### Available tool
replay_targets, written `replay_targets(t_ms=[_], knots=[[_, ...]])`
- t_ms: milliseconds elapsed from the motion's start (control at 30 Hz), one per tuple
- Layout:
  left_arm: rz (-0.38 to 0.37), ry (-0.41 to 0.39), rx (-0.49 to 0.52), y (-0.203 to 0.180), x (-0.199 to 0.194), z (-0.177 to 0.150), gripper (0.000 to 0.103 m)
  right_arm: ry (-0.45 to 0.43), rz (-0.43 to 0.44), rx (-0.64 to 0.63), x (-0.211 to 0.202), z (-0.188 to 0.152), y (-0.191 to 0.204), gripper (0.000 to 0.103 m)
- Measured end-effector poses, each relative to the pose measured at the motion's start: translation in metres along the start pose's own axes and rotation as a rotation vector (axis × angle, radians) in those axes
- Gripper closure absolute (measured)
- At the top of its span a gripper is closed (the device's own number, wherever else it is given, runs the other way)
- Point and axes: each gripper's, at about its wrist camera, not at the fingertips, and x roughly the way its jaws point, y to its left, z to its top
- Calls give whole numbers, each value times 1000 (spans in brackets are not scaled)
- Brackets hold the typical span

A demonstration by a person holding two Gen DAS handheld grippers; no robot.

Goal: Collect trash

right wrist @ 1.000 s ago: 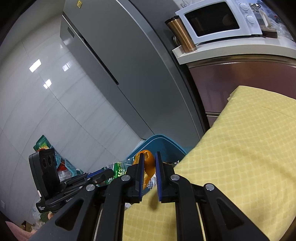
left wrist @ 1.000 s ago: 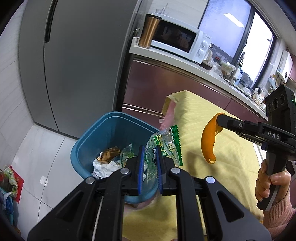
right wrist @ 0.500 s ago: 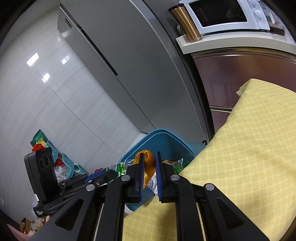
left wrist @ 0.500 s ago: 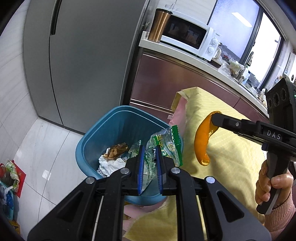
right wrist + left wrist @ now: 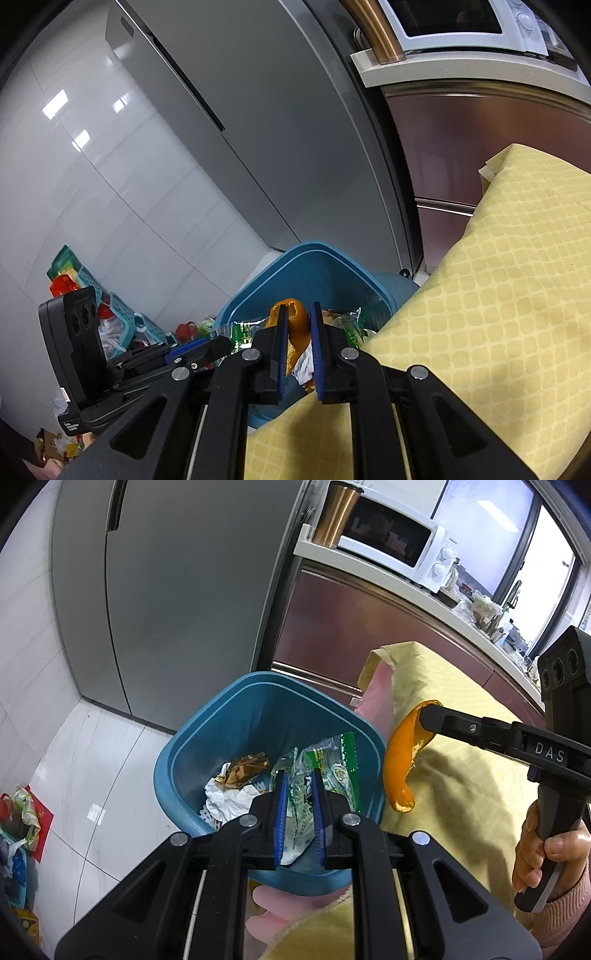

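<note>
My left gripper (image 5: 299,775) is shut on a green and white snack wrapper (image 5: 325,771) and holds it over the blue trash bin (image 5: 192,738). The bin holds crumpled white paper (image 5: 229,801) and a brown wrapper (image 5: 245,771). My right gripper (image 5: 297,310) is shut on an orange peel (image 5: 297,325), which hangs just right of the bin's rim in the left wrist view (image 5: 400,764). In the right wrist view the bin (image 5: 314,269) lies just beyond the peel, and the left gripper (image 5: 203,350) with the wrapper (image 5: 243,330) is at lower left.
The bin stands on the floor beside a table with a yellow cloth (image 5: 461,775). A grey fridge (image 5: 177,583) stands behind it. A counter with a white microwave (image 5: 391,546) and a copper tumbler (image 5: 332,517) is further back. Baskets of clutter (image 5: 92,299) lie on the floor.
Both grippers have moved closer to the bin. The wrapper now hangs over the bin's opening and the peel has come to the bin's right rim. Both grips are unchanged.
</note>
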Motion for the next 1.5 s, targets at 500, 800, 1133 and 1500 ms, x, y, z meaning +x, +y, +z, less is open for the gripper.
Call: replay_targets(t_ms=[500, 800, 1133, 1500], knots=[[37, 81, -25, 13, 50, -9, 68, 41, -44, -24, 17, 0, 7, 88], [17, 33, -5, 5, 38, -13, 46, -33, -68, -58, -22, -8, 10, 63], [-14, -219, 133, -47, -35, -19, 6, -230, -196, -120, -103, -28, 8, 20], [-42, -411, 217, -115, -79, -33, 6, -433, -402, -143, -172, -72, -1, 7]])
